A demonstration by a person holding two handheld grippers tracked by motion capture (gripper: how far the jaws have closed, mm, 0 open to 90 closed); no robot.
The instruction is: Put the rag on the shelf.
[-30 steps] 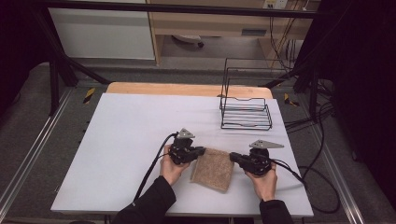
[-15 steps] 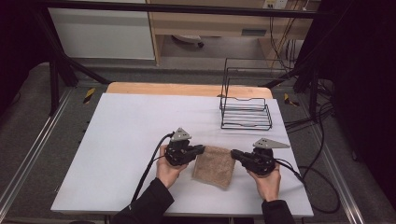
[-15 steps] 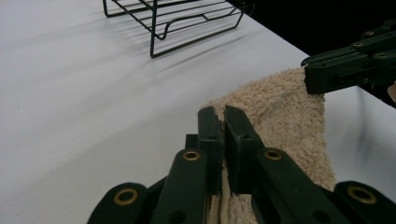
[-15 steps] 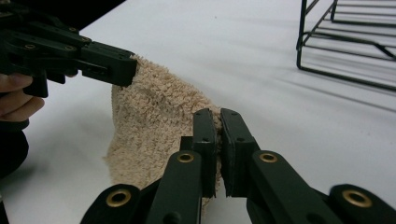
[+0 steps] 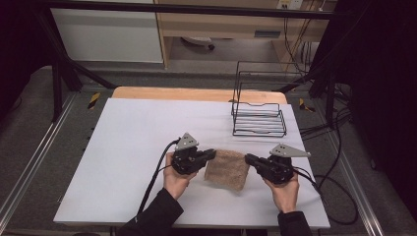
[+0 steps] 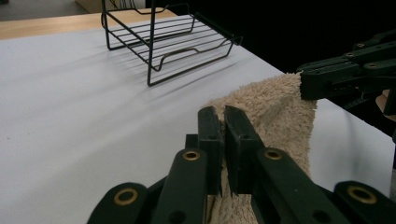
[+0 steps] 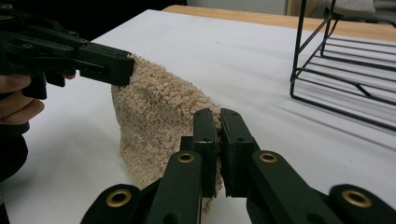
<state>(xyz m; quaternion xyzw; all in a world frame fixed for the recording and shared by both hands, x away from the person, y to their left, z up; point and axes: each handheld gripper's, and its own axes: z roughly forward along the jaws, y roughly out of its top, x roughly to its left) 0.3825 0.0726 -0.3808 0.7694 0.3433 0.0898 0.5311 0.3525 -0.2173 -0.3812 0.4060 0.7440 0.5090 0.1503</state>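
A beige terry towel (image 5: 227, 169) hangs between my two grippers above the white table (image 5: 137, 142), its lower edge near the surface. My left gripper (image 5: 212, 155) is shut on the towel's left top corner; in the left gripper view its jaws pinch the cloth (image 6: 275, 112) at the gripper (image 6: 223, 116). My right gripper (image 5: 248, 159) is shut on the right top corner, and in the right gripper view the gripper (image 7: 218, 119) clamps the fabric (image 7: 159, 116). Each gripper view shows the other gripper farther off, holding the towel's far corner.
A black wire rack (image 5: 259, 115) stands at the table's back right, also seen as the wire rack (image 6: 163, 37) and the wire rack (image 7: 345, 70). A wooden strip (image 5: 196, 93) runs along the far edge. Cables trail off the table's right side.
Both hands have risen a little with the towel's top corners, so the cloth hangs more upright than a second ago. The grips are unchanged.
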